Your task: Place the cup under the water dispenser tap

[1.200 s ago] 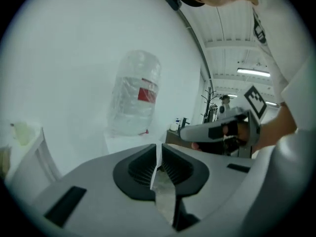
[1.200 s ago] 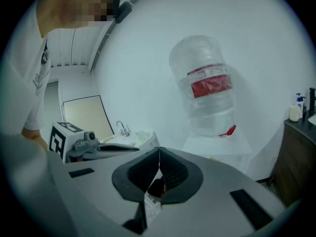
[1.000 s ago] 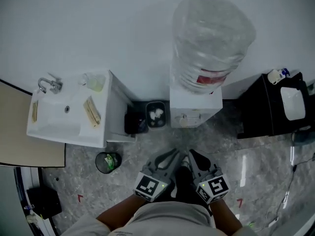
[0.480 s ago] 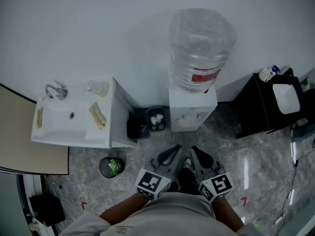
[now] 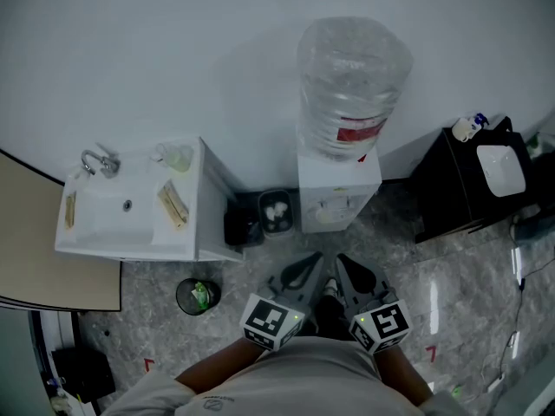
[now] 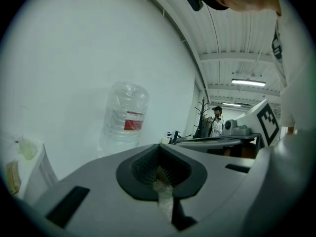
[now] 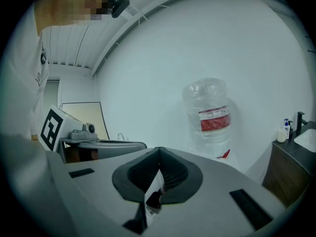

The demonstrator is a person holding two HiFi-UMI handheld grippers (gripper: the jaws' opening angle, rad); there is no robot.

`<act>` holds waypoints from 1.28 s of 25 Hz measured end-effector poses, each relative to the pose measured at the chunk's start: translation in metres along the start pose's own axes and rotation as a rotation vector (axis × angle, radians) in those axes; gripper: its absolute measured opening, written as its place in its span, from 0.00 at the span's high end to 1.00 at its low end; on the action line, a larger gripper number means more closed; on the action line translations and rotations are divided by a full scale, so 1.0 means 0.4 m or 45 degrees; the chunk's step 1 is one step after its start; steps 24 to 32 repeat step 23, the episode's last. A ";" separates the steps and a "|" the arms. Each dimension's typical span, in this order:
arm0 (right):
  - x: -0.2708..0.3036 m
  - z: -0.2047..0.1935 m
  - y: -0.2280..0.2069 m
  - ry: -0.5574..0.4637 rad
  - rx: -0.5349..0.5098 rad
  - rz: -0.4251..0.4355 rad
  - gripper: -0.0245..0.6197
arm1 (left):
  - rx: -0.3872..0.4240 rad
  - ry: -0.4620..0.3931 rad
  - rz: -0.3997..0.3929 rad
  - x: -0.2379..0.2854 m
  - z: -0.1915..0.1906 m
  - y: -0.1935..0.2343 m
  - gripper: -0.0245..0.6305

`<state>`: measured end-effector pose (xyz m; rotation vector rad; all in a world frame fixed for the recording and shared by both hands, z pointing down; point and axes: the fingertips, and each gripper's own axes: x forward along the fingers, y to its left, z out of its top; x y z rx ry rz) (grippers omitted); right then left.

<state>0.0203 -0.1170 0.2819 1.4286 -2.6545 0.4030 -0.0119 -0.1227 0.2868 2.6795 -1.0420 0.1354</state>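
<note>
At lower centre, below the water dispenser (image 5: pixel 338 199), the left gripper (image 5: pixel 313 262) has just closed empty, and the right gripper (image 5: pixel 342 263) has its jaws pressed together, empty too.

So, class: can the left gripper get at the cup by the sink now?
Probably not yet: the left gripper is shut, well short of the cup; the path looks free.

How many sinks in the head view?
2: a white sink left of the water dispenser, and a white basin on the black cabinet to its right. Others may be out of frame.
</note>
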 end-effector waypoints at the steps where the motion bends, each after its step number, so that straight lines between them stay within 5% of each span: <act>1: 0.000 0.001 0.003 -0.001 -0.003 0.001 0.94 | 0.000 0.004 0.001 -0.003 -0.002 0.000 0.96; 32: 0.010 -0.034 -0.002 0.036 -0.014 -0.015 0.94 | -0.013 0.004 0.029 -0.008 -0.059 0.005 0.96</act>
